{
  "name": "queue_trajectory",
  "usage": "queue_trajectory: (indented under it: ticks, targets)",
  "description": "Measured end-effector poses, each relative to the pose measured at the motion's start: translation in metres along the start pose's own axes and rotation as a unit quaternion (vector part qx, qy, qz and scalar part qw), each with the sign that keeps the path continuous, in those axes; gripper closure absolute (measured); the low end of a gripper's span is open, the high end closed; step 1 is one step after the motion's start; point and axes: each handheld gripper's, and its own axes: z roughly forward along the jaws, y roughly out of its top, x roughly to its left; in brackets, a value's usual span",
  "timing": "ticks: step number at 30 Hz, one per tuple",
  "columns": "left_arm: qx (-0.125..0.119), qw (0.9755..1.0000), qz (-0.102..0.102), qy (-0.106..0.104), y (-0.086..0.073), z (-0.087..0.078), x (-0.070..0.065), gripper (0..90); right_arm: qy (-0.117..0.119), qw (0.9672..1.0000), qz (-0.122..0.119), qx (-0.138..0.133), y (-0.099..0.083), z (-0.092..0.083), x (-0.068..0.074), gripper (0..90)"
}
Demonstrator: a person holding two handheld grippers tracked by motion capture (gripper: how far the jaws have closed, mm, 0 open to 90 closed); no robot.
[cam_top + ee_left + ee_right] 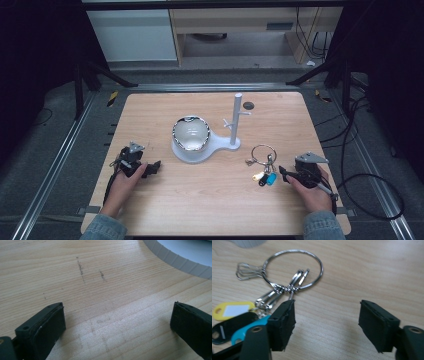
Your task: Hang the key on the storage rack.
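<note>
Black rubber-faced jaws of the right gripper (327,325) stand wide with nothing between them — the key ring (293,268) lies just ahead and to their left on the pale wooden table (367,270). Its thin wire hoop is flat on the wood, the keys and glossy plastic tags (233,310) trailing back beside the left jaw. This hand is far nearer than the left gripper (145,169), which rests open and empty by the white stand (235,122) and its shiny bowl (190,132).

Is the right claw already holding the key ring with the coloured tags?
No, the right claw stands open over bare wood, with the key ring lying beside it.
</note>
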Motion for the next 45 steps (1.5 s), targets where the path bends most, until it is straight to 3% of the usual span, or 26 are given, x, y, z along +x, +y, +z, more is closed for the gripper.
queue_trajectory:
  ticks: [5, 6, 13, 18, 31, 45]
  targets:
    - [0.000, 1.0000, 0.000, 0.000, 0.000, 0.000, 0.000, 0.0, 0.004, 0.9998, -0.006, -0.020, 0.005, -0.004, 0.005, 47.4]
    - [0.000, 1.0000, 0.000, 0.000, 0.000, 0.000, 0.000, 0.0, 0.009, 0.9996, -0.008, -0.024, 0.006, -0.004, 0.008, 54.1]
    - [0.000, 1.0000, 0.000, 0.000, 0.000, 0.000, 0.000, 0.0, 0.034, 0.9988, -0.032, -0.013, 0.009, 0.006, 0.019, 70.6]
    - [0.000, 1.0000, 0.000, 0.000, 0.000, 0.000, 0.000, 0.0, 0.045, 0.9984, -0.032, -0.010, 0.010, 0.010, 0.022, 77.5]
    - [0.000, 1.0000, 0.000, 0.000, 0.000, 0.000, 0.000, 0.0, 0.047, 0.9982, -0.035, 0.010, 0.009, 0.021, 0.024, 76.3]
    - [0.000, 1.0000, 0.000, 0.000, 0.000, 0.000, 0.000, 0.0, 0.030, 0.9990, -0.027, 0.017, 0.008, 0.022, 0.018, 75.6]
